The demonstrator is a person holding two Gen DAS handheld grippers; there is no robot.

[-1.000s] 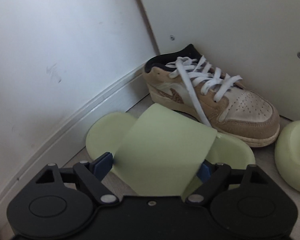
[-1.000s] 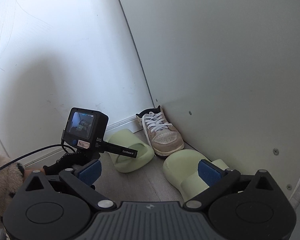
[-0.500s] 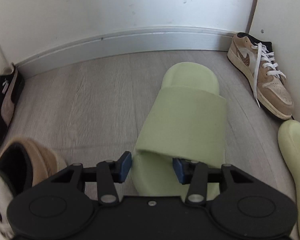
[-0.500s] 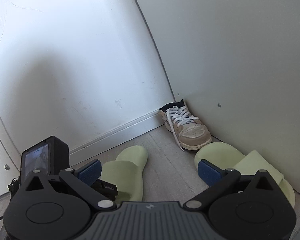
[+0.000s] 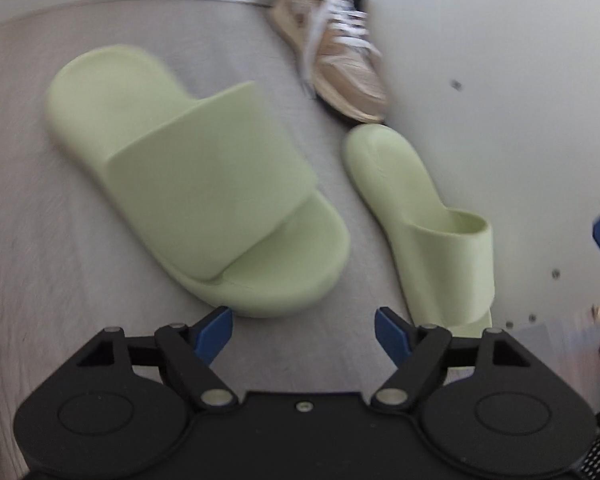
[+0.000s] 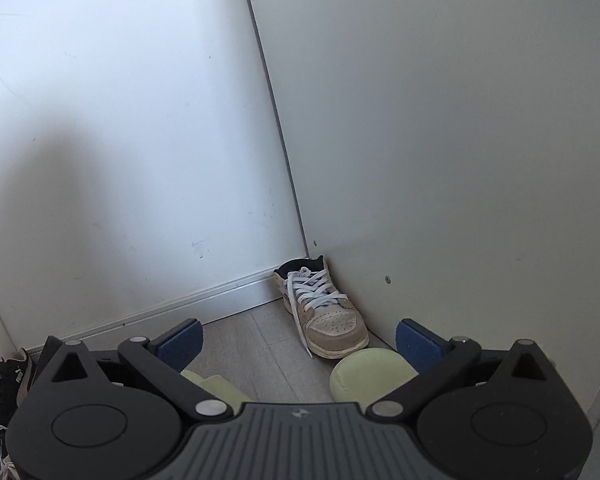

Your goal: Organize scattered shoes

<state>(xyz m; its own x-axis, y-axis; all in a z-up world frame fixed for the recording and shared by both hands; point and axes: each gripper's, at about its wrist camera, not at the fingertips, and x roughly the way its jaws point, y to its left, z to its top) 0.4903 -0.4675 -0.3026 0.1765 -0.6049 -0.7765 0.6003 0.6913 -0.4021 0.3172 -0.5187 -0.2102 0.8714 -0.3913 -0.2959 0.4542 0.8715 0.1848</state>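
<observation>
Released a moment ago, the nearer green slide (image 5: 204, 184) now lies flat on the grey plank floor (image 5: 32, 240), clear of the left gripper (image 5: 303, 330), whose blue-padded fingers (image 5: 214, 330) are spread wide with nothing between them just behind the slide's open end. Its mate, the second green slide (image 5: 424, 216), lies to the right along the white side panel (image 5: 500, 80), heel pointing toward the corner. Beyond it, a tan lace-up sneaker (image 6: 320, 312) sits tucked in the corner where the skirting board (image 6: 180, 304) meets the panel. Over that second slide hangs the right gripper (image 6: 298, 344), its fingers likewise parted and empty. At the far left edge sit a few dark shoes (image 6: 4, 384), only partly visible.
</observation>
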